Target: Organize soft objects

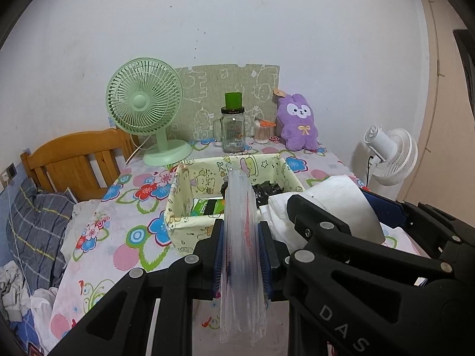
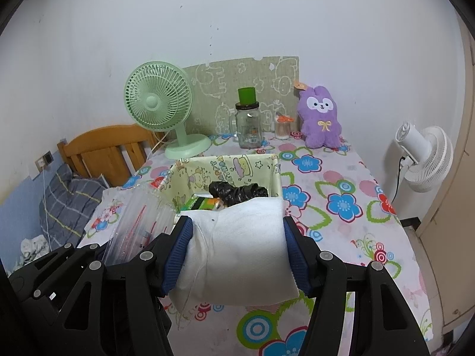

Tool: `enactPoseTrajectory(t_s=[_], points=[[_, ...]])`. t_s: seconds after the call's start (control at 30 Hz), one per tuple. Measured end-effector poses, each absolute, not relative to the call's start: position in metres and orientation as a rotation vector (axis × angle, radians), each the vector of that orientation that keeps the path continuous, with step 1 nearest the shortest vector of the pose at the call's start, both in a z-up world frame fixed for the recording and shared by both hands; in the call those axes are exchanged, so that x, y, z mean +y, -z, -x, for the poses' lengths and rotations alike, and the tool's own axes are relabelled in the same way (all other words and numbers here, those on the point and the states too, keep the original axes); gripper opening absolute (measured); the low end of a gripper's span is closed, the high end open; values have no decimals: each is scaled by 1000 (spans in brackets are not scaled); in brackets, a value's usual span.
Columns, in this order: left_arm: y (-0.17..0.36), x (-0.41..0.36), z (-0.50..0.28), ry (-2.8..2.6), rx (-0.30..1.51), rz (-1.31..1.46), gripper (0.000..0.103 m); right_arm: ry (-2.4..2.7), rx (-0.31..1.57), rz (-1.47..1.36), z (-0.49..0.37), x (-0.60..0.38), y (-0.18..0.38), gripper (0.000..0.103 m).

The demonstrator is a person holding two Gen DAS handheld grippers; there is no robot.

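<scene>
My left gripper is shut on a stack of clear plastic bags with red print, held upright just in front of the yellow cartoon-print fabric basket. My right gripper is shut on a folded white towel, held at the basket's near edge. The towel and the right gripper also show in the left wrist view, on the right. The plastic bags show left in the right wrist view. The basket holds a black bag and a green packet.
On the flowered table at the back stand a green desk fan, a glass jar with a green lid, a cotton swab tub and a purple plush rabbit. A white fan stands right. A wooden bed lies left.
</scene>
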State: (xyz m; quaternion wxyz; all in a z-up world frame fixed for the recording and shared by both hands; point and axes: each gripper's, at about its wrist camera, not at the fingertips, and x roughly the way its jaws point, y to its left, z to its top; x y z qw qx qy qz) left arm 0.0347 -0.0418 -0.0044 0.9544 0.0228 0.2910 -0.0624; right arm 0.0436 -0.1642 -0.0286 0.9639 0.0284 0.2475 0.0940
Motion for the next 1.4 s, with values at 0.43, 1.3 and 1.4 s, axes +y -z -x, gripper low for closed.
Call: enactPoseTrajectory(t_s=[0.43,1.3,1.4], points=[[0,-38,-58,124,589,-39,21,-188,500,-57,-63,-161,22,64],[-1,-34,-113,97,583,-44,21,-197,493,-81,-122,-156,17,64],[1,-33,-118,91,587,-44,21,-200,498,-85,-129,-155,19,64]])
